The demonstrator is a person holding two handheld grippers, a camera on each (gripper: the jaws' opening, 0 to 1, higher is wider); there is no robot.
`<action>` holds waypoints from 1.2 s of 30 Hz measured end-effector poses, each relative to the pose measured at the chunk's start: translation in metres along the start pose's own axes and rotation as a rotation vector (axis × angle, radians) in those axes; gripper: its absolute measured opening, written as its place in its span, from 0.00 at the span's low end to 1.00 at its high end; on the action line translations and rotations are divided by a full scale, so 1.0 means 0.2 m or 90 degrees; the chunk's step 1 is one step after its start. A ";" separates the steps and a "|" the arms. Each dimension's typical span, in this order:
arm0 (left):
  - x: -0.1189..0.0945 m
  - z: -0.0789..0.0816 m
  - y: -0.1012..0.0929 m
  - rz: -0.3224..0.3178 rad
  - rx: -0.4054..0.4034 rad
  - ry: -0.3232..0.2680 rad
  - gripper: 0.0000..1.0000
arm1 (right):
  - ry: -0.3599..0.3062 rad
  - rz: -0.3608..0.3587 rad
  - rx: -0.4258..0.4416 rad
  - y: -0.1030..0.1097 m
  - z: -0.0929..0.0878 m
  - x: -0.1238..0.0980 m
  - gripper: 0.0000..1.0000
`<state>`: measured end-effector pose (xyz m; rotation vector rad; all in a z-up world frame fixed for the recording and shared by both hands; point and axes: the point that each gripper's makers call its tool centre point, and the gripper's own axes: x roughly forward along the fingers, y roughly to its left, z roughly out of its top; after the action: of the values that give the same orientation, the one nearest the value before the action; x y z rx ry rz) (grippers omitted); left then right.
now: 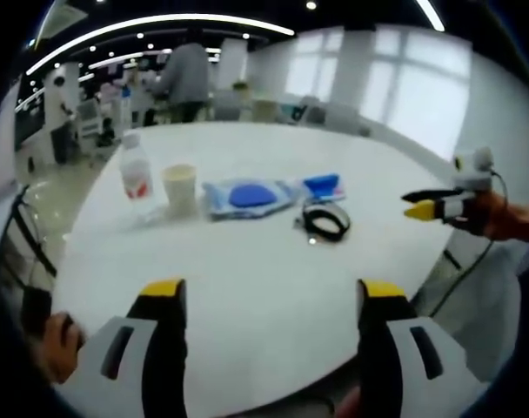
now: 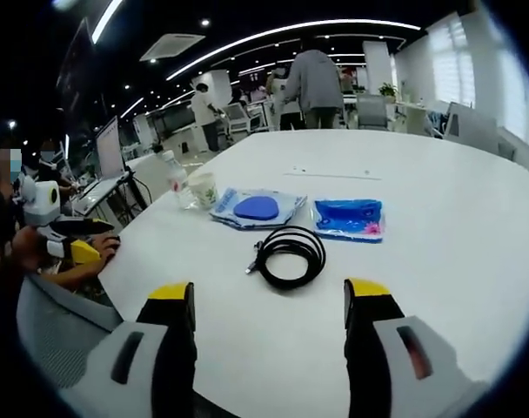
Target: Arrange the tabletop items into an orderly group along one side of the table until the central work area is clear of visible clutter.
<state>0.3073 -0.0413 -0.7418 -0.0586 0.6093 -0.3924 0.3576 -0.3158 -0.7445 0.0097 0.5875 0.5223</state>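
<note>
Spread and empty, the right gripper (image 2: 266, 305) faces the coiled black cable (image 2: 288, 254) lying just ahead on the white table (image 2: 456, 226); the left gripper (image 1: 273, 300), equally wide, sits farther back

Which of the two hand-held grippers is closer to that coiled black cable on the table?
Probably the right hand-held gripper: the coiled black cable lies just beyond its open jaws. From the left hand-held gripper, the cable sits farther out, ahead and to the right.
</note>
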 end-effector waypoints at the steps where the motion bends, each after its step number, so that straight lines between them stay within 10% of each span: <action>1: 0.00 0.00 0.00 -0.001 0.000 0.001 0.77 | 0.002 -0.001 -0.004 0.00 -0.01 -0.01 0.72; 36: 0.00 -0.01 -0.01 -0.008 0.002 0.005 0.77 | 0.032 -0.030 -0.023 0.03 -0.15 -0.12 0.79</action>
<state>0.3061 -0.0427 -0.7431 -0.0575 0.6158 -0.4059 0.3214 -0.3264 -0.7559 -0.0514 0.6267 0.4881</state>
